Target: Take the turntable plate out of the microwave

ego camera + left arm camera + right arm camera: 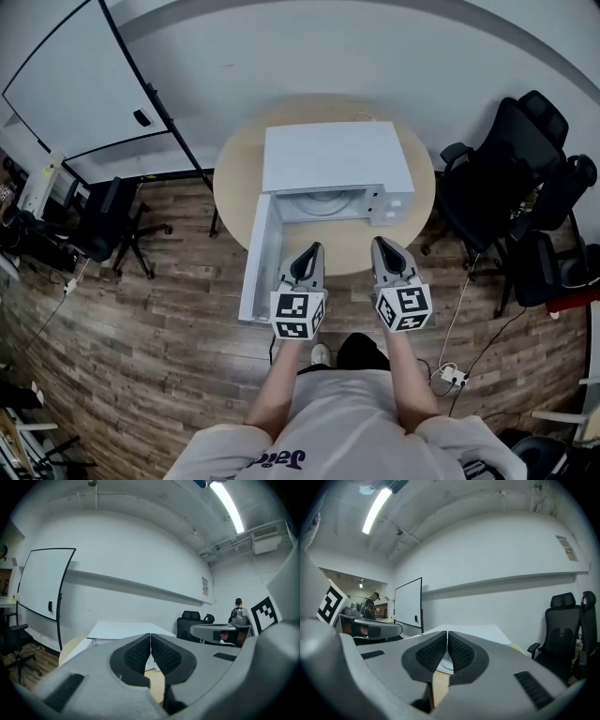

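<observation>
My left hand-held gripper (312, 251) and right hand-held gripper (384, 246), both pinched together and empty, face the microwave (333, 150); the turntable plate (324, 202) inside it lies nearer my left.

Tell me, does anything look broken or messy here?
Nothing looks spilled or broken. The microwave has its door wide open, with the turntable plate inside, and that fits the job.
</observation>
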The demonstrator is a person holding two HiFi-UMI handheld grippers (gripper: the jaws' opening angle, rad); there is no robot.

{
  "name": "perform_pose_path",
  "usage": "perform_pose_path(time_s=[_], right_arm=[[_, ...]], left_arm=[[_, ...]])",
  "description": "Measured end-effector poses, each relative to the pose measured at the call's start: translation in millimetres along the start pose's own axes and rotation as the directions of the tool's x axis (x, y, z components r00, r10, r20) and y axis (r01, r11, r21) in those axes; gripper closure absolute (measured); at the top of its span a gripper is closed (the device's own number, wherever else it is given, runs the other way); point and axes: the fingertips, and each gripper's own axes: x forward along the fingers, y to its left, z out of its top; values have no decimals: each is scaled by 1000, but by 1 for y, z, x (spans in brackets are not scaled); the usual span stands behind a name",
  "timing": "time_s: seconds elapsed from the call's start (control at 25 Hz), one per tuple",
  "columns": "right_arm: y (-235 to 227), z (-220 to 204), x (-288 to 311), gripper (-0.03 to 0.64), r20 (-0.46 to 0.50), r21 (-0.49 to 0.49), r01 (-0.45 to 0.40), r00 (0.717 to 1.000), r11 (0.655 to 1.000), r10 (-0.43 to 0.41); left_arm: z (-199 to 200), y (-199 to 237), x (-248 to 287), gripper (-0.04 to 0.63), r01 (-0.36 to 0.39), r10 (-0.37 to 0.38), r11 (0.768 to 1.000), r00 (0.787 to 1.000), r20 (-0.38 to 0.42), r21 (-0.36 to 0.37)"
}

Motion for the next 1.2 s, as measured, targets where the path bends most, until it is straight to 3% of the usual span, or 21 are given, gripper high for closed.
perform_pose_path(time_s=[0.48, 0.72, 0.88, 1.08, 1.2], right_arm=[[-9, -33, 85, 597, -87, 19, -143, 986, 990, 144], [-15, -43, 125, 595, -124, 26, -190, 974, 982, 191], [-20, -62, 141, 597, -166, 39, -202, 964, 979, 206], [-29, -85, 157, 596, -216, 46, -199, 955, 979, 204], [-35, -99, 162, 595, -247, 58, -192, 948, 980, 200]], left_arm=[[-35, 36, 73, 578, -58, 53, 994, 997, -51, -91], [-61, 52, 104, 578, -121, 108, 989, 984, -140, -87], [-85, 62, 116, 578, -139, 112, 980, 977, -183, -139], [-113, 77, 131, 578, -174, 100, 937, 965, -242, -303], [-134, 80, 140, 578, -189, 83, 912, 954, -288, -364]])
